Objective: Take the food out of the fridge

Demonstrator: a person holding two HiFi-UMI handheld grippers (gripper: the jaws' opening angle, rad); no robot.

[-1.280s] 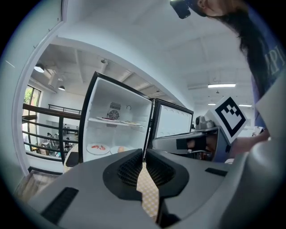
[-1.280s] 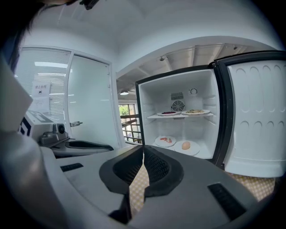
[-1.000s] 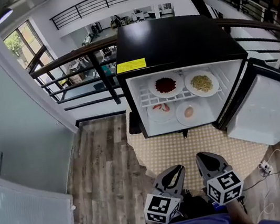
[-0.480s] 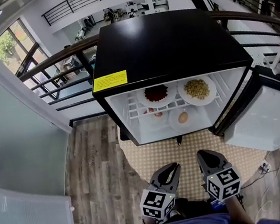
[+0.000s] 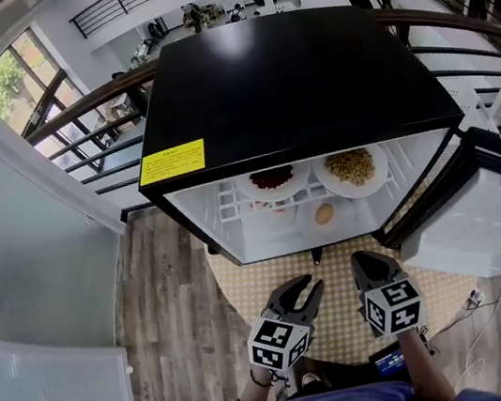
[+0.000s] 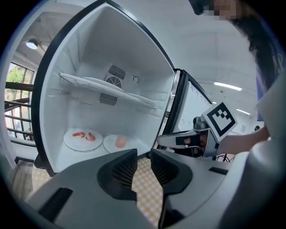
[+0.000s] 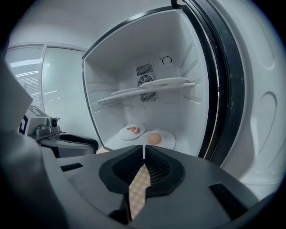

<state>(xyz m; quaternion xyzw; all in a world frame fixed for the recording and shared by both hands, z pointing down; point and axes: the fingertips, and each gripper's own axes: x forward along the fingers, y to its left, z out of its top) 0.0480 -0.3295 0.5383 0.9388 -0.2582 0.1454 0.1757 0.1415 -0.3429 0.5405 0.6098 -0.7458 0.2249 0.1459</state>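
A small black fridge (image 5: pixel 296 73) stands open in front of me. Its wire shelf carries a plate of red food (image 5: pixel 273 180) and a plate of yellowish food (image 5: pixel 352 168). On its floor sit a shrimp plate (image 6: pixel 82 138) and a plate with a pale bun (image 6: pixel 119 143). My left gripper (image 5: pixel 305 286) hangs low before the opening, short of the fridge. Its jaws have just been opening, with a narrow gap and nothing between them. My right gripper (image 5: pixel 372 260) hovers beside it, shut and empty. The shrimp plate (image 7: pixel 132 131) and the bun plate (image 7: pixel 156 139) lie ahead of it.
The fridge door (image 5: pixel 492 221) swings open to the right. A checkered mat (image 5: pixel 337 261) lies under the fridge front, on wood flooring. A cable (image 5: pixel 476 300) trails on the floor at right. A wall (image 5: pixel 20 243) and a railing (image 5: pixel 83 108) run along the left.
Both grippers have moved forward and down toward the fridge, which now looms larger. The left gripper's jaws have parted slightly; the right's stay closed.
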